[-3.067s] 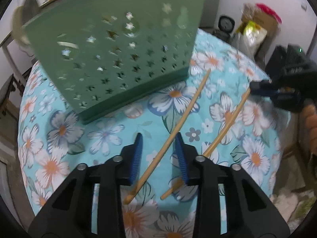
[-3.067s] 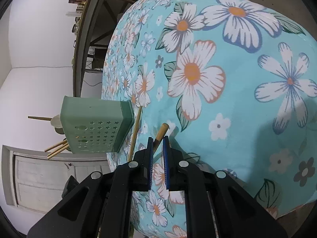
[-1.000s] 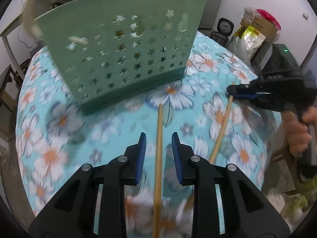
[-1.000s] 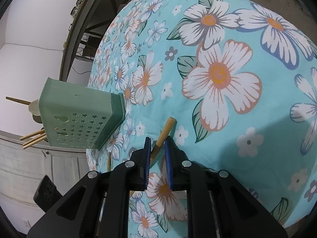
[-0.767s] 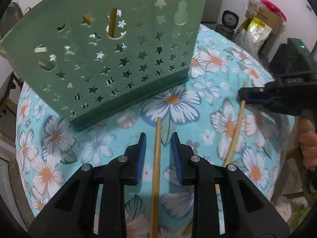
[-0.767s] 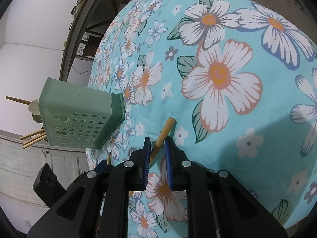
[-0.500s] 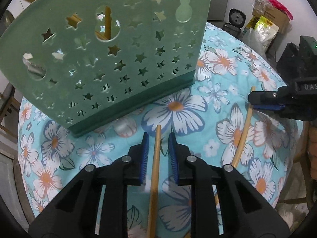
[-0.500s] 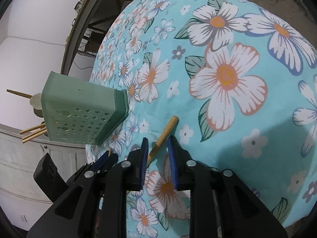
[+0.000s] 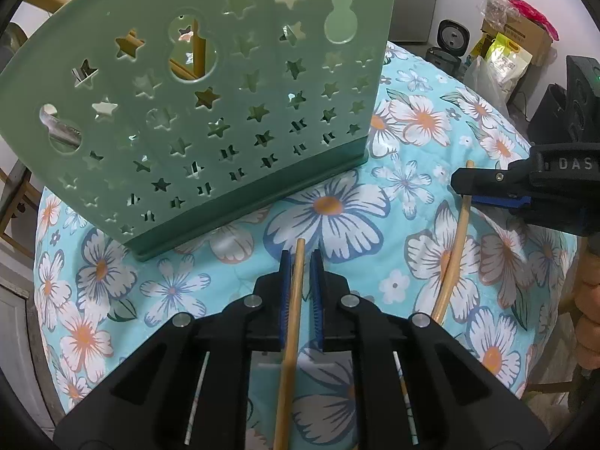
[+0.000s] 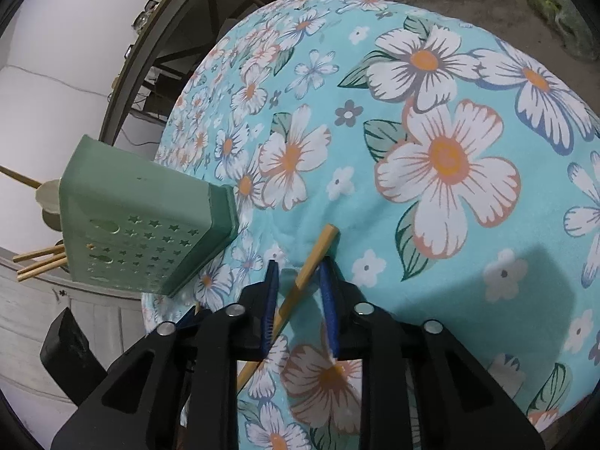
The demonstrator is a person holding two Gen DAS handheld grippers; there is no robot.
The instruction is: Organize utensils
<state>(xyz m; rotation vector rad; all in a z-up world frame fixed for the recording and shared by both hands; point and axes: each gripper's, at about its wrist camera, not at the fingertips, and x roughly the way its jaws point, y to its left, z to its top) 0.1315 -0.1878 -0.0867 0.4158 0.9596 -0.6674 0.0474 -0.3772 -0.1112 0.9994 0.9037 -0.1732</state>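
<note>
A green utensil holder [image 9: 210,112] with star cut-outs stands on the floral tablecloth; it also shows in the right wrist view [image 10: 150,225], with several chopsticks [image 10: 37,260] sticking out of it. My left gripper [image 9: 300,258] is nearly shut around a wooden chopstick [image 9: 292,318] that runs between its blue pads, just in front of the holder. My right gripper [image 10: 298,273] is open, its pads astride a second chopstick [image 10: 307,266] lying on the cloth. That second chopstick [image 9: 455,240] and the right gripper [image 9: 487,191] also show in the left wrist view.
The round table [image 10: 450,75] drops off at its edge on all sides. Boxes and bags [image 9: 513,45] and a black appliance [image 9: 448,35] stand beyond the table. A dark wooden frame [image 10: 180,37] and a white cabinet [image 10: 22,322] stand behind the holder.
My left gripper has narrowed around its chopstick and moved closer to the holder. My right gripper has opened wider, letting go of the second chopstick, which now lies on the cloth.
</note>
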